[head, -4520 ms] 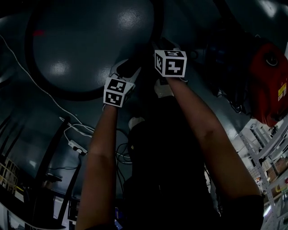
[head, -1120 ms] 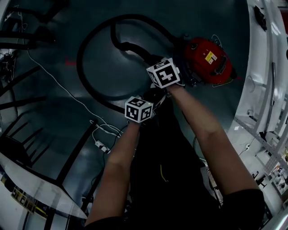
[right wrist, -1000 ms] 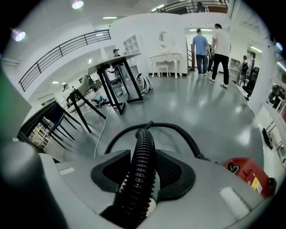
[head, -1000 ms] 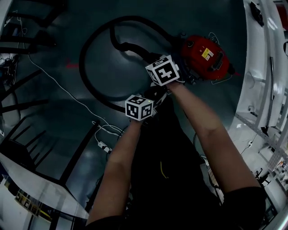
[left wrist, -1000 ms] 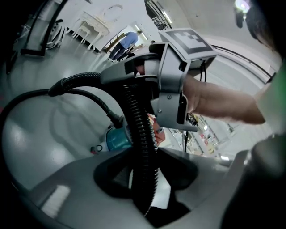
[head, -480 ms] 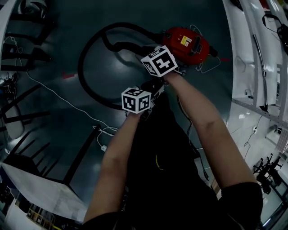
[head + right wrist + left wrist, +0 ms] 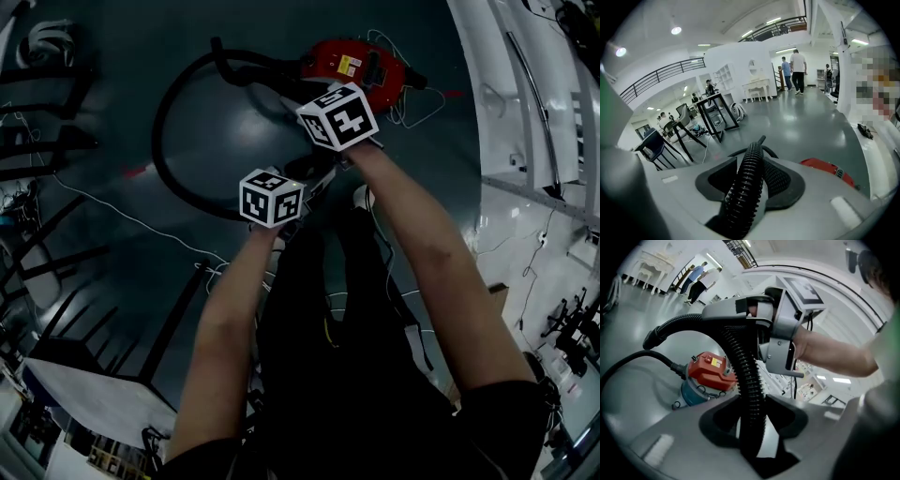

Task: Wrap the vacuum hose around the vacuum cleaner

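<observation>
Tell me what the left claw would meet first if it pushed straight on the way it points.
Probably the right claw, clamped on the same hose just ahead; the red vacuum cleaner sits off to the left. Depth is uncertain.

Vacuum hose (image 7: 747, 380): black, ribbed throughout. Vacuum cleaner (image 7: 708, 373): red top, blue lower body, yellow label. Left gripper (image 7: 749, 425) and right gripper (image 7: 750, 186): grey shells, black jaw linings, white cubes bearing black square markers. Floor (image 7: 806, 126): glossy grey.

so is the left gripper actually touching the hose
Touching. The left gripper view shows the ribbed vacuum hose running up between the jaws of the left gripper, which are clamped on it.
</observation>
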The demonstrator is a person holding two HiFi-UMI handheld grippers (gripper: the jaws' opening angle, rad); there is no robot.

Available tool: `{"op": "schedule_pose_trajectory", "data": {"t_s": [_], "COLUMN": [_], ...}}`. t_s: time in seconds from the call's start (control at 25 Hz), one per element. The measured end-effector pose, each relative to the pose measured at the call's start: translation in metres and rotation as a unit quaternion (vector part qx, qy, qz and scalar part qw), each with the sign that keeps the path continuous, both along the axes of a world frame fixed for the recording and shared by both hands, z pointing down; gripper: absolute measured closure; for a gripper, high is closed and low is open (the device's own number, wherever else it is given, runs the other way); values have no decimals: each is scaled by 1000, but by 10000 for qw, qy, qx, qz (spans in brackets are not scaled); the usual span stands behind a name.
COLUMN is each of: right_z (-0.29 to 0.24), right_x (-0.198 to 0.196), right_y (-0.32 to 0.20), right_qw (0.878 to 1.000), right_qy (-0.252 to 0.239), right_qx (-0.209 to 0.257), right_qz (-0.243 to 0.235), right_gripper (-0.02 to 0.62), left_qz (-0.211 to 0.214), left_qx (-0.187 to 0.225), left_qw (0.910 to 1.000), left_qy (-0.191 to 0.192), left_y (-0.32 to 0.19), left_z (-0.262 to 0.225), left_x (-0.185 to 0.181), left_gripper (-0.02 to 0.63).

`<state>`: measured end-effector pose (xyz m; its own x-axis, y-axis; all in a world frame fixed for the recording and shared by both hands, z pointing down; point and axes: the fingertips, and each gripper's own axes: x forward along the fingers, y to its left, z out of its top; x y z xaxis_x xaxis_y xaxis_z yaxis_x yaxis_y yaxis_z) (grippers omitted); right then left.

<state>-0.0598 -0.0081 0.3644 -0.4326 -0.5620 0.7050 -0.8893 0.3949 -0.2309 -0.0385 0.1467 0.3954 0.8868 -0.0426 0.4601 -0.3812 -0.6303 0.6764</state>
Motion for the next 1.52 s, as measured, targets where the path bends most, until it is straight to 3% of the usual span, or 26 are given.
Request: {"op": "schedule_pose_trajectory", "data": {"t_s": [0.28,0.88,1.52], "right_z": [-3,-26,-31], "right_x": [85,204,281], "right_y": [23,35,1], "right_qw": [9996,9982,9972], "right_qy": [-239,-476,-533], "right_qx": [9,355,440], "right_qz": [141,-35,-301], "right_gripper": [420,423,425], "left_qz": [108,-183,-465], "left_qx": [-110,-146,-48], "left_qw": [9999,9997,9988], "left_qy": [-42,70,109], "left_y": [24,34,-4], "left_z": [-3,-15,-19], "left_x": [81,217,304], "left_gripper": [439,440,442]}}
